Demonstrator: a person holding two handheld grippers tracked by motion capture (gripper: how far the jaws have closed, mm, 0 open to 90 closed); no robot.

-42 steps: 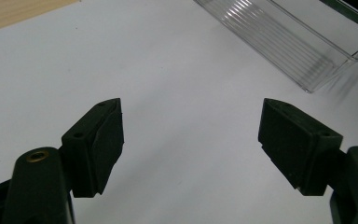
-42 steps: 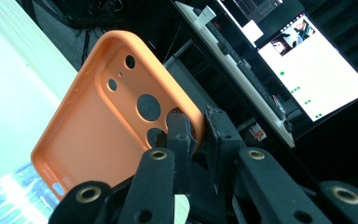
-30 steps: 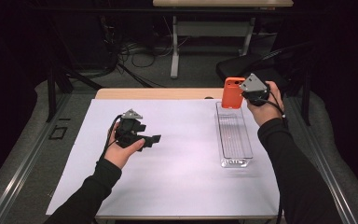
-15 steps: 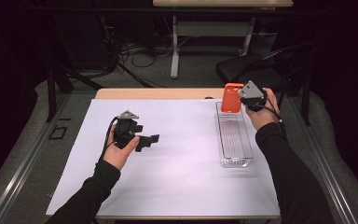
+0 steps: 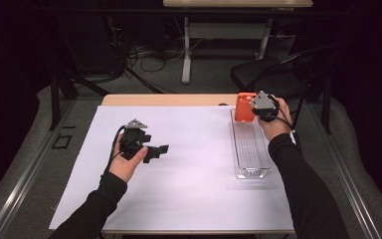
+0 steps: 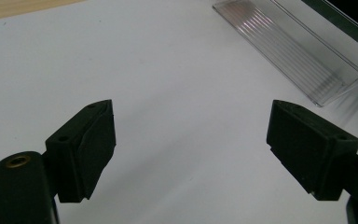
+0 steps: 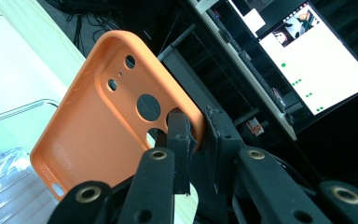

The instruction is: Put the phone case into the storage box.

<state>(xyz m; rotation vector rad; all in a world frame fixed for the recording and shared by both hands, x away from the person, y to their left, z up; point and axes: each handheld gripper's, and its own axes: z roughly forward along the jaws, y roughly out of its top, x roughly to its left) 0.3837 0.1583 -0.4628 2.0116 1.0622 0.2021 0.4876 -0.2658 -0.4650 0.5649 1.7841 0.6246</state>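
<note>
Right gripper [image 5: 255, 107] clamps the orange phone case [image 5: 244, 106] by its edge, held upright over the clear tray's [image 5: 251, 152] far end, while the left gripper [image 5: 159, 151] hangs apart, empty.

The white tabletop [image 5: 194, 194] lies bare between the two hands, giving wide passage across its middle and near side. Along its right side the clear tray [image 5: 248, 149] stands in the way, its far end taken up by the orange phone case [image 5: 243, 107].

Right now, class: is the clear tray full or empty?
Empty: the tray shows only its bare ribbed floor; the orange case hangs at its far end in the right gripper.
</note>
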